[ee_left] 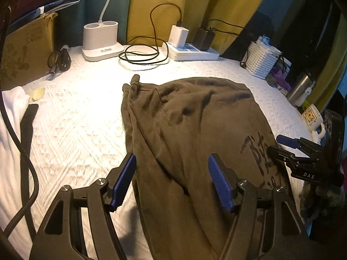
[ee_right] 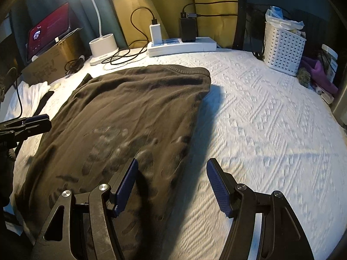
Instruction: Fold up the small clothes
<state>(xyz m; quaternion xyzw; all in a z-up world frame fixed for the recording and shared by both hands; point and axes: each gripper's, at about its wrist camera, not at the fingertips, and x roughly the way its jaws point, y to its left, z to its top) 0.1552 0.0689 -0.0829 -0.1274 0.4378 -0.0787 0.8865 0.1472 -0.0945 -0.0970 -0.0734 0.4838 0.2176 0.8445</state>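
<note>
On white textured bedspread (ee_right: pixel 271 112): olive-brown sweatshirt-fabric garment (ee_left: pixel 195 130), flat, long axis running from grippers toward white power strip (ee_right: pixel 182 45); dark print, illegible. Left gripper (ee_left: pixel 172 182) spread over its near edge; right gripper (ee_right: pixel 172 186), marked "DAS", spread, empty.

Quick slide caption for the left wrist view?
Left gripper, fingers open, above a dark olive garment spread on a white textured cover.

Lamp base: a white base (ee_left: pixel 100 40) is set at the far edge of the surface (ee_right: pixel 271 130).
Power strip: (ee_right: pixel 181 46) chargers are plugged in (black cables coiled beside).
Basket: white, perforated (ee_right: pixel 283 47), far right.
</note>
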